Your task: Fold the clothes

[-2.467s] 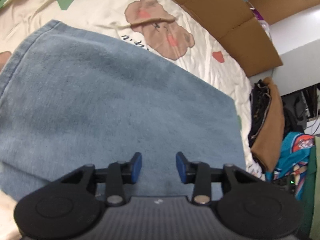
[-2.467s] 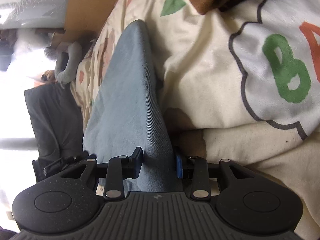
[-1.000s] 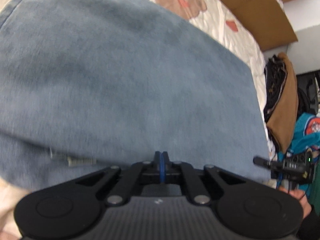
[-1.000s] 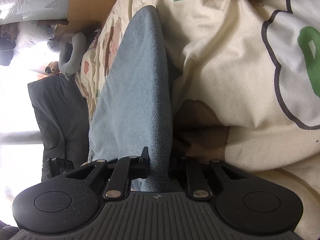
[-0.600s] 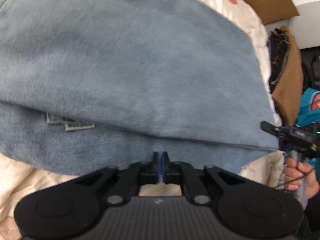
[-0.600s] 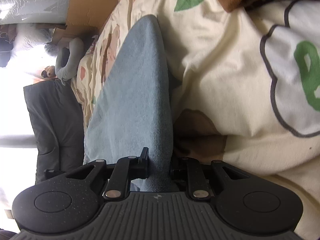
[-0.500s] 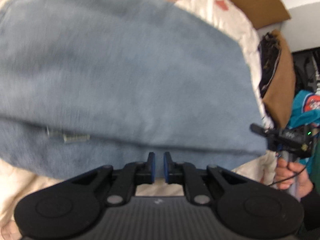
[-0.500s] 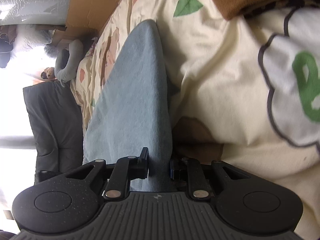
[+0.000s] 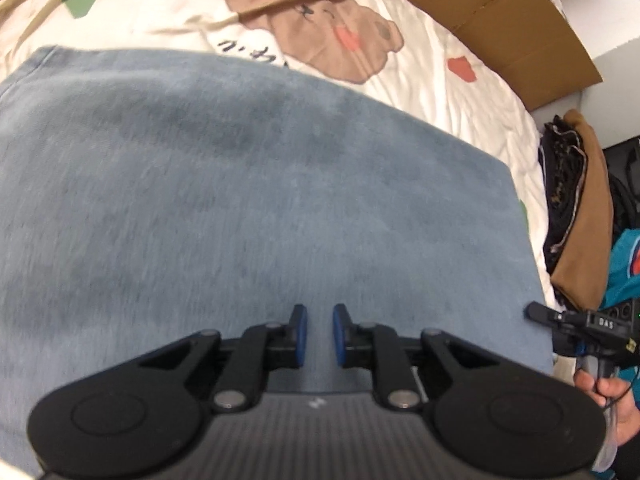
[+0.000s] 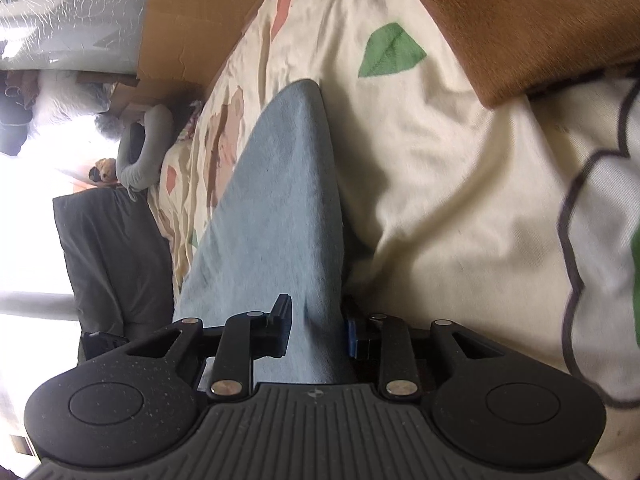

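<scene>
The fold has come over: a moment back the left view showed a lower layer with a label peeking out along the near edge, and now the blue cloth (image 9: 256,208) lies as one smooth sheet covering it. The left claw (image 9: 318,334), pinched tight a second ago, has just been opening; its blue pads stand a little apart above the cloth with nothing between them. The cloth fills the middle and left of that frame, flat on the cartoon-print bed cover (image 9: 420,32), with a brown garment (image 9: 588,216) at the right edge.

Over on the right, the right claw (image 10: 316,330) has also been opening. The cloth's edge runs up between its pads from the lower centre of the frame, but the left pad now looks clear of the fabric, so I read it as letting go. A person's hand (image 9: 612,396) shows at the lower right of the left view.

To finish this step well, I'd say: let both corners drop fully, draw straight back so nothing snags, then check that the edges line up before starting the next fold.
</scene>
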A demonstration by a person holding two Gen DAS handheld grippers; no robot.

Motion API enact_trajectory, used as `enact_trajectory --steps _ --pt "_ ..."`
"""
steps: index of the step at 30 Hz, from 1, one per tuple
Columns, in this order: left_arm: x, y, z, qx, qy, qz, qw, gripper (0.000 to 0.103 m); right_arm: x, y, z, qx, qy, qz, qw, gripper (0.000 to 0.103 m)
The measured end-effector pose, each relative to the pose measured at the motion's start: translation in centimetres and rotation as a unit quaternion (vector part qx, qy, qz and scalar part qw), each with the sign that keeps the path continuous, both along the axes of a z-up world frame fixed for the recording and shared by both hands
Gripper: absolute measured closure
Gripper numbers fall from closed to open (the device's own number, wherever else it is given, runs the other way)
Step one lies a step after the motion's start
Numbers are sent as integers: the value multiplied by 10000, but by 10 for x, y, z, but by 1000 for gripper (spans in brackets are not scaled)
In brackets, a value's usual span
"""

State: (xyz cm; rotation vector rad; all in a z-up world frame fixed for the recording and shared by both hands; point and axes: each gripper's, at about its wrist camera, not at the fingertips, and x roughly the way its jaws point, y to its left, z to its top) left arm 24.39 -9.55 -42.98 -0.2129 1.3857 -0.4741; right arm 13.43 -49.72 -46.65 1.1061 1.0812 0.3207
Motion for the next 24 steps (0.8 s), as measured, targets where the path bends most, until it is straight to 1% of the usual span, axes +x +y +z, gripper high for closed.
enact_trajectory --steps 9,12,14,18,22,24 --pt "38 -17 1 102 -501 131 9986 88 12 -3 2 -11 -108 -85 9999 75" --pt "52 -24 2 152 -644 107 9977 89 13 -1 2 -24 -130 -95 9999 75" --pt "64 -32 2 269 -672 -4 9974 91 13 0 2 -39 -139 -99 9998 75" --pt "88 -42 8 287 -709 -2 9971 91 13 2 2 -68 -165 -118 9998 75" --pt "99 -51 7 297 -742 -19 9968 91 14 4 1 -99 -174 -185 9996 75" --pt "99 -53 6 307 -746 -9 9967 91 15 7 1 -137 -169 -205 9996 77"
